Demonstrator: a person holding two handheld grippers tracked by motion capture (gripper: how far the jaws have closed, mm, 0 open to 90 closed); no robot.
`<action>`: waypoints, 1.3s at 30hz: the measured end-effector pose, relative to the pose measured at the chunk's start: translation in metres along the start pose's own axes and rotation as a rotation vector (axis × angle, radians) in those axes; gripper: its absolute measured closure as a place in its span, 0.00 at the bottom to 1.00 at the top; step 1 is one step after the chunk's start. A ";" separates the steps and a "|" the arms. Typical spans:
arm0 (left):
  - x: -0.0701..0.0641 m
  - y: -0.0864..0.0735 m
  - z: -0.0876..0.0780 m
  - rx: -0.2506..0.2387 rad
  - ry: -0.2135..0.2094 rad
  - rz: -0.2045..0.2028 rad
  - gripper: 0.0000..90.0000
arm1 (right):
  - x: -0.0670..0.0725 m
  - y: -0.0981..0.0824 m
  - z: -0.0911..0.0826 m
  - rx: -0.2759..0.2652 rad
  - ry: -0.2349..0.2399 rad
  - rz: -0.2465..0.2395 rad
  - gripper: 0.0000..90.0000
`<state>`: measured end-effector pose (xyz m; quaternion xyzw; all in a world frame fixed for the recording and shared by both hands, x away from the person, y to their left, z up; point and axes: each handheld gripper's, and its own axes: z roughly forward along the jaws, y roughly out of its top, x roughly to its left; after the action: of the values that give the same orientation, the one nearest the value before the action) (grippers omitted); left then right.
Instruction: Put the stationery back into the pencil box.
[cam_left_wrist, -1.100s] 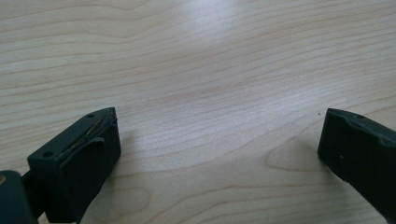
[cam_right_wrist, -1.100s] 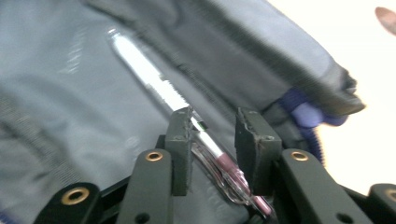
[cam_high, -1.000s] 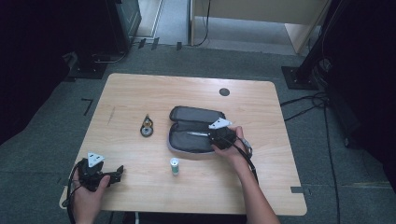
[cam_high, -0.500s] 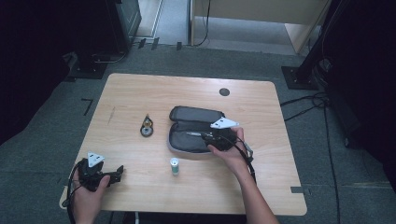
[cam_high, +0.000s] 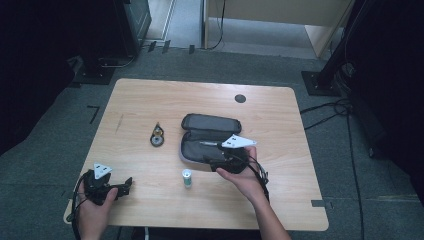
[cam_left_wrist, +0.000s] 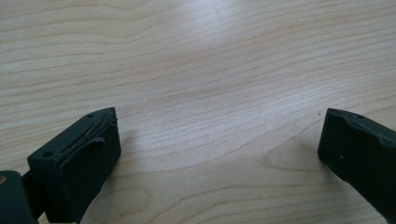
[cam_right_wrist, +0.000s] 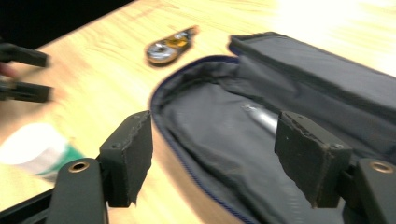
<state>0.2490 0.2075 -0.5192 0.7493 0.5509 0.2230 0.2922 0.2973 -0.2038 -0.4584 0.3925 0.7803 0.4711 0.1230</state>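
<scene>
Though the right gripper (cam_high: 216, 161) hovers over the near half of the open pouch (cam_high: 210, 140), its jaws have just been opening and stand fairly wide with nothing between them; the right gripper view shows the pads apart over the lining. A silvery pen (cam_right_wrist: 260, 116) lies inside, loose on the fabric.

Pouch sits near table (cam_high: 280, 200) centre, lid half flapped back toward 12 o'clock. Judged soft, light, floppy: fabric walls will buckle if pinched mid-panel. Best hold looks like the zip rim, at 6 o'clock edge, where the piping is stiffer. Pen probably smooth, apt to roll or slip; take it across the barrel.

Small white-and-green tube (cam_high: 187, 177) stands at 7 o'clock of the pouch, near it; light, likely to tip. Tape dispenser (cam_high: 157, 136) lies at 9 o'clock, apart.

Left gripper (cam_high: 121, 184) rests at the table's near left corner, jaws wide, empty, bare wood between them in its own view.
</scene>
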 end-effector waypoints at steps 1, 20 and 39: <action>0.000 0.000 0.000 0.001 0.000 0.001 0.00 | 0.002 0.000 -0.001 0.002 0.013 0.002 0.30; 0.000 0.000 0.000 0.000 0.000 0.000 0.00 | 0.044 -0.004 -0.006 -0.014 0.102 -0.064 0.44; 0.000 0.000 0.000 0.000 0.000 0.000 0.00 | 0.059 -0.006 -0.006 -0.023 0.149 -0.079 0.48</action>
<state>0.2490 0.2076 -0.5192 0.7495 0.5507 0.2228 0.2920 0.2522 -0.1663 -0.4505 0.3238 0.7968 0.5026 0.0878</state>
